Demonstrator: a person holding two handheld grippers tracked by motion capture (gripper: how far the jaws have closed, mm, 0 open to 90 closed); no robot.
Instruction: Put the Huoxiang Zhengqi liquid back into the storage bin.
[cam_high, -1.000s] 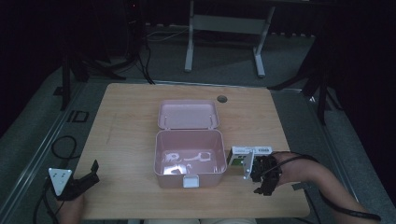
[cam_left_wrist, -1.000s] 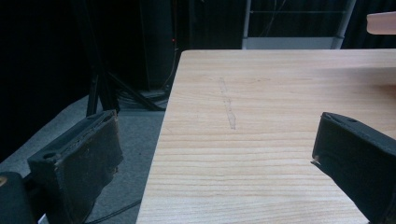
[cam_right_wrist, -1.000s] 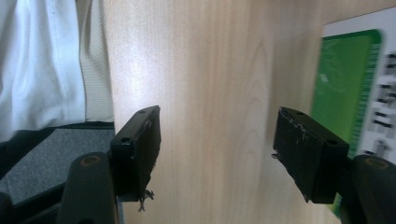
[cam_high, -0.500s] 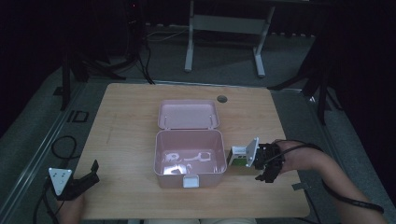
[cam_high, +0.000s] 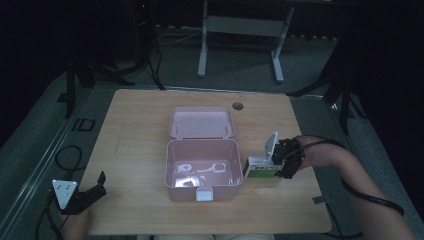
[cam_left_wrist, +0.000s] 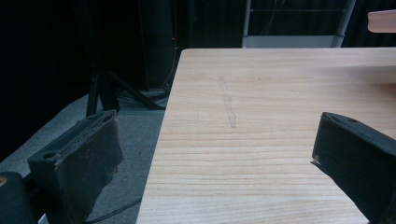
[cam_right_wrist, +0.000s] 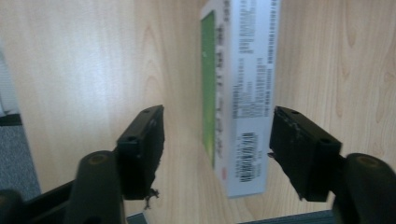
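Sideways, right gripper (cam_high: 270, 166) around box (cam_high: 259, 168)

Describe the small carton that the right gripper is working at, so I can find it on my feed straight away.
On the wooden table, find the open pink box at its middle. The carton lies just off the box's right wall, between the right gripper's closing jaws. It is a flat white box with a green face and a barcode.

Right gripper (cam_high: 270, 167) jaws have just been closing (left gripper (cam_high: 92, 191) gapes).
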